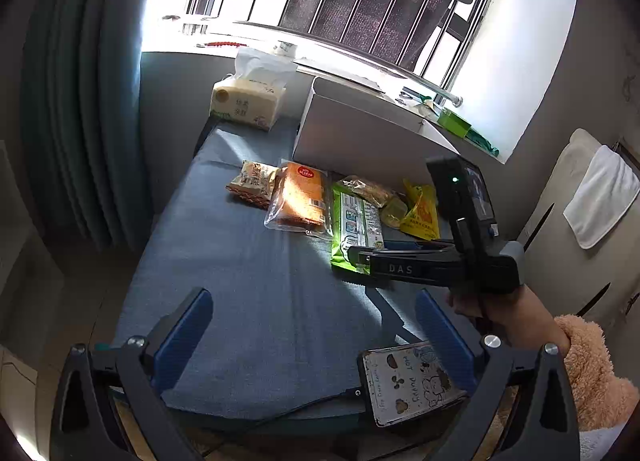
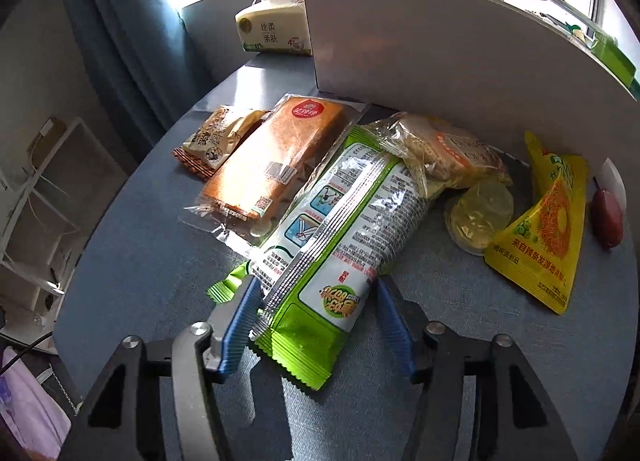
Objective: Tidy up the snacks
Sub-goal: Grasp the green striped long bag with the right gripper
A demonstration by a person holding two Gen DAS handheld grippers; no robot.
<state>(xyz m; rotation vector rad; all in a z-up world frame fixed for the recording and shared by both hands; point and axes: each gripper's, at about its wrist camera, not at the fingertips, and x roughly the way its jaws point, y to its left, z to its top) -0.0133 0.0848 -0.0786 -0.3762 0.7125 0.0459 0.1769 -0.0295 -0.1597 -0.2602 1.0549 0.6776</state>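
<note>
A row of snacks lies on the blue-clothed table in front of a white box: a small brown packet, an orange cake packet, a long green packet, a clear cracker bag, a round pastry and a yellow pouch. My right gripper is shut on the near end of the green packet, blue pads pressing both sides. My left gripper hangs open over the table's front, nothing between its fingers.
A tissue pack stands at the far left corner by the window sill. A phone in a patterned case lies at the table's front edge beside my left gripper's right finger. A dark red object lies right of the yellow pouch. Curtains hang left.
</note>
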